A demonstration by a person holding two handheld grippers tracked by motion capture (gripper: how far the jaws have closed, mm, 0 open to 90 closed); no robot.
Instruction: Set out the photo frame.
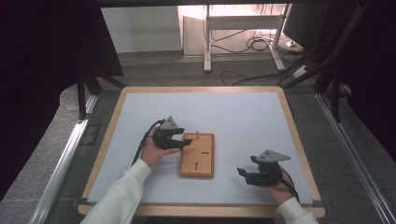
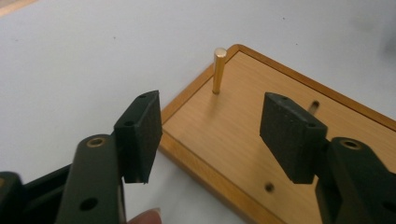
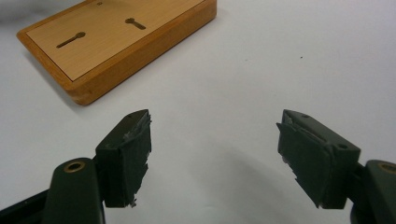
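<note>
Wooden board point(image 1: 197, 155), rectangular, darker rim, lying flat near the middle of the pale blue tabletop point(image 1: 233, 116), slightly toward 6 o'clock. Face carries two keyhole slots point(image 3: 71, 39) and small round holes. One brass peg point(image 2: 218, 70) stands upright near the board's far corner, at about 11 o'clock on the board in the high view.

Left claw point(image 1: 183, 140): at 9 o'clock of the board, held in a hand point(image 1: 154, 150) with a white sleeve; jaws apart, empty, one pad over the tabletop just beside the board's edge, the other over the board; peg beyond and between them, untouched.

Right claw point(image 1: 243, 173): at 4 o'clock of the board, well apart from it, low over bare tabletop; jaws wide apart, empty, pad facings frayed at the edges.

Tabletop has a light wooden border.
</note>
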